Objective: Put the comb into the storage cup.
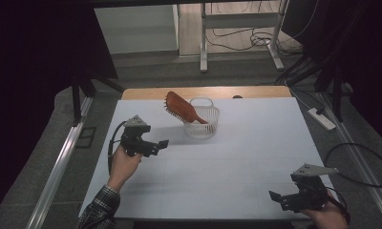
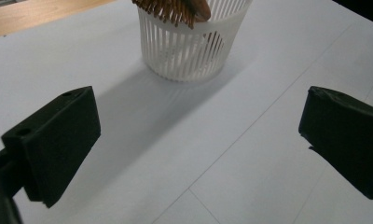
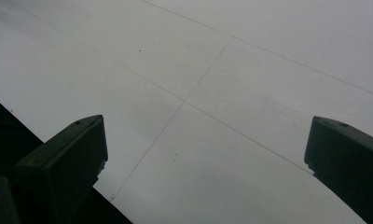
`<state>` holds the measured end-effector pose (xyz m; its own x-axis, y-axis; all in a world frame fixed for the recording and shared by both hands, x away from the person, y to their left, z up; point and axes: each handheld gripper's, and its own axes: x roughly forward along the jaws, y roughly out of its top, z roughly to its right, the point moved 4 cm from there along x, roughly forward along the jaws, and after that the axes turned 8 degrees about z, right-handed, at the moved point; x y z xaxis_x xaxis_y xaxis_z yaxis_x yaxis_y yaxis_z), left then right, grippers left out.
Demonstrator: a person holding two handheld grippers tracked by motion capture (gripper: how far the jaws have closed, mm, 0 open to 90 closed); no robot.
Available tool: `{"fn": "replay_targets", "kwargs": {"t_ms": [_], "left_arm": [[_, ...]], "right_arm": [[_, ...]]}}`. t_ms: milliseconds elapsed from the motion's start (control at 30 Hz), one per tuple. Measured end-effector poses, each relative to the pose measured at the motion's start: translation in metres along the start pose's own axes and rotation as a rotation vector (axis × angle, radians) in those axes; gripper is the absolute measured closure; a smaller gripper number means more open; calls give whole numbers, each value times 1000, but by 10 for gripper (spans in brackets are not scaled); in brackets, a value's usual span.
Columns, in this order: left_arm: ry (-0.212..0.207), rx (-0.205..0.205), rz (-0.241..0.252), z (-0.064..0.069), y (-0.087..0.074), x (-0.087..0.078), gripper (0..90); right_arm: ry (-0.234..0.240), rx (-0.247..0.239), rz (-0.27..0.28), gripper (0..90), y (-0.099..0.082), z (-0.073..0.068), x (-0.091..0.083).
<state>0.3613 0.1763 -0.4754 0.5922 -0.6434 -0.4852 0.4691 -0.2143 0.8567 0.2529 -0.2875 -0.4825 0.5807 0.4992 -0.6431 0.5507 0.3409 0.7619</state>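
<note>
On the white table [image 1: 237, 167], hairbrush [image 1: 182, 109] leaning in basket [image 1: 202, 125], both grippers' fingers [image 2: 58, 140] wide apart, empty.

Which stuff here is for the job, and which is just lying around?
For the job:
hairbrush, leaning out of the basket
white basket
left tool, open, nearest the basket
right tool, open, near the table's front edge

Just lying around:
power strip on the floor
cables on the floor

Black grippers [image 1: 163, 143], plaid sleeve [image 1: 97, 209]
</note>
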Motion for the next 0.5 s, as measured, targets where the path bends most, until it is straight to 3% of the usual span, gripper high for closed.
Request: {"fn": "replay_targets", "kwargs": {"t_ms": [500], "left_arm": [[15, -11, -13, 5, -15, -14, 0]], "right_arm": [[1, -3, 1, 0, 0, 0, 0]]}}
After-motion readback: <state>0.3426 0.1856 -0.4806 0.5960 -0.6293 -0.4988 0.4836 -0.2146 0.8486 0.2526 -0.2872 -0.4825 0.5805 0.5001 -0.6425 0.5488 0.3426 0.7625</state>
